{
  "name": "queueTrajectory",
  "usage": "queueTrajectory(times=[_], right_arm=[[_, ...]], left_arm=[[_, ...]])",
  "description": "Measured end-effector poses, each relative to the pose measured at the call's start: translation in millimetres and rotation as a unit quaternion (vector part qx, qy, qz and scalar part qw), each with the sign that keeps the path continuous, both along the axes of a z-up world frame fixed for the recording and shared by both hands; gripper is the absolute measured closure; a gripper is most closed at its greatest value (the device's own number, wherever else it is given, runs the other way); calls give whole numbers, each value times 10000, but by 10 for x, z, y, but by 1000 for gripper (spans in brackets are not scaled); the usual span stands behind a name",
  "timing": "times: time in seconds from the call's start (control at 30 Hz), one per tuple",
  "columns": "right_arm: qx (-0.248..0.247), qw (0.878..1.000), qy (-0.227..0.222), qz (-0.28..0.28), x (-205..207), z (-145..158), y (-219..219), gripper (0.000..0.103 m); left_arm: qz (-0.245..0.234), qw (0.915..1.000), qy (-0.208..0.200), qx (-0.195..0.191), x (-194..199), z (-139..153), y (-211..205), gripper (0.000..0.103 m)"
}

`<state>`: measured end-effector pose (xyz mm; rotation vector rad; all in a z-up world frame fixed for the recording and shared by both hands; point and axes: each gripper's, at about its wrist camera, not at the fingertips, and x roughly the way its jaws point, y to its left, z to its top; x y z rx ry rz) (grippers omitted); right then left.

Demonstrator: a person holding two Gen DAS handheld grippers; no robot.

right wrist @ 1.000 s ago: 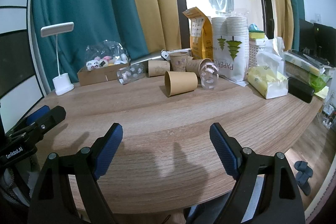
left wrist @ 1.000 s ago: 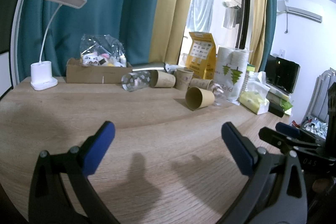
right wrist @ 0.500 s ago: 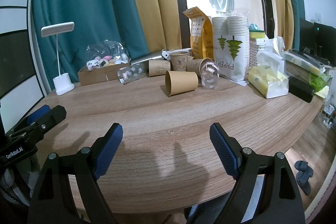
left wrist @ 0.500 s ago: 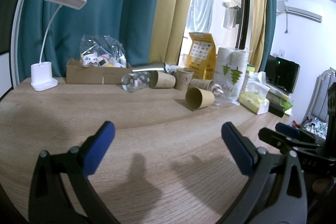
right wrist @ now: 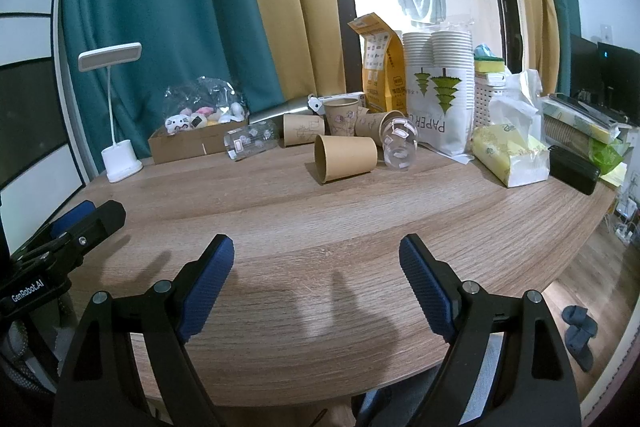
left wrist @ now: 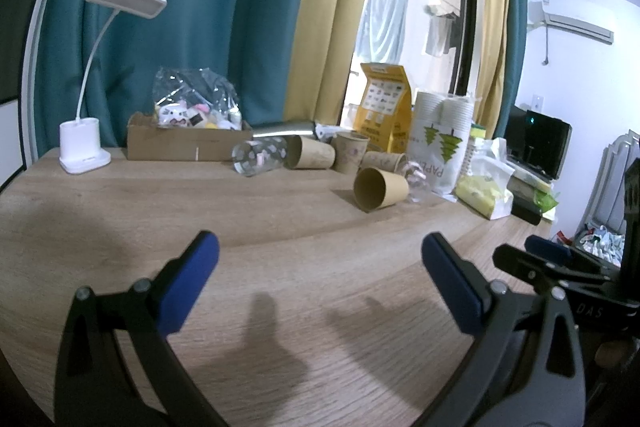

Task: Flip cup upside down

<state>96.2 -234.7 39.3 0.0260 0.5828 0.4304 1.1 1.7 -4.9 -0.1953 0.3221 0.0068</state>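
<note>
We hold the left gripper (left wrist: 320,267) low over the near edge of the wood-grain desk (left wrist: 280,219), its blue-padded fingers (left wrist: 188,283) spread wide with nothing between them. The right gripper (right wrist: 316,275) hovers just beside it over the same near edge, jaws equally wide apart and empty; its ribbed blue pads (right wrist: 208,287) show a fine texture. In the right wrist view the left tool's body reads "GenRobot.AI".

Between our tools and the clutter lies a broad stretch of bare wood, and the desk's right edge curves away toward the floor.

The plain brown paper cup (right wrist: 345,158) lies on its side toward the back of the desk, mouth facing left, ahead of the others and well apart from both grippers. Just beside its base lies a clear plastic cup with stickers (right wrist: 399,143), also tipped over. Behind them sit more printed brown paper cups (right wrist: 340,117), one upright, the rest lying down, and another clear tumbler on its side (right wrist: 250,143).

Along the back edge we see a white gooseneck desk lamp (right wrist: 120,115) at the left, a shallow cardboard box holding a crinkled bag of small toys (right wrist: 192,139), a yellow stand-up pouch (right wrist: 378,67), and a white bag of stacked paper cups (right wrist: 438,99) printed with green trees and "PAPER". A yellow soft tissue pack (right wrist: 508,159) rests near the right edge.
</note>
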Motion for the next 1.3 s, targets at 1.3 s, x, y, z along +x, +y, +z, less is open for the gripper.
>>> queueTrajectory(times=[1.3], right_arm=[[-39,9986,327,402,449,228,1,16]], left_arm=[[-605,9858,1520,374,699,453,-62,1]])
